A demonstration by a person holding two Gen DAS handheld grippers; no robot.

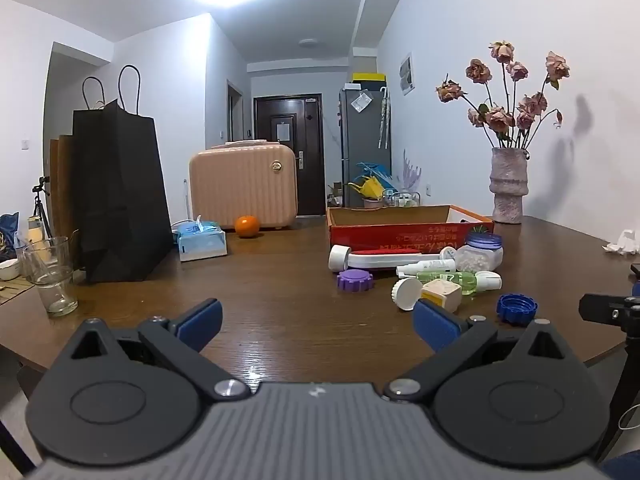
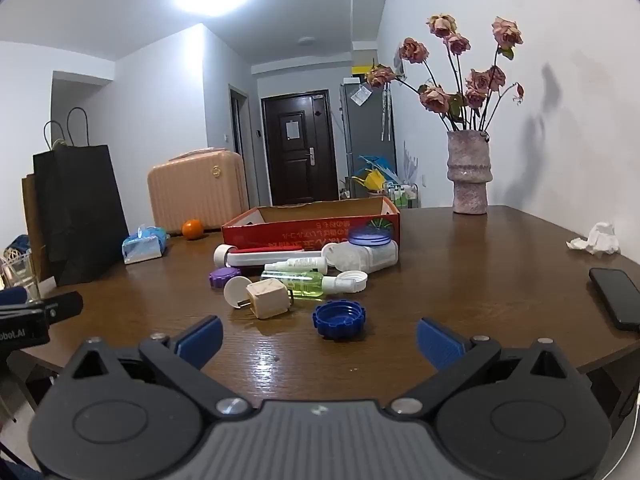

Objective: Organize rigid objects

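Observation:
A pile of small items lies in front of a red cardboard box (image 1: 408,236) (image 2: 308,230) on the brown table: a white and red tube (image 1: 380,259) (image 2: 264,257), a purple cap (image 1: 355,281) (image 2: 223,277), a green bottle (image 1: 464,280) (image 2: 308,282), a cream cube charger (image 1: 442,295) (image 2: 267,299), a blue-lidded jar (image 1: 482,254) (image 2: 370,250) and a blue cap (image 1: 516,308) (image 2: 339,319). My left gripper (image 1: 318,326) is open and empty near the table's front, left of the pile. My right gripper (image 2: 319,340) is open and empty, just short of the blue cap.
A black paper bag (image 1: 120,200), a glass (image 1: 52,276), a tissue pack (image 1: 202,240), an orange (image 1: 247,226) and a pink suitcase (image 1: 244,188) stand to the left. A vase of dried roses (image 2: 468,172), crumpled tissue (image 2: 596,240) and a phone (image 2: 618,298) are at the right.

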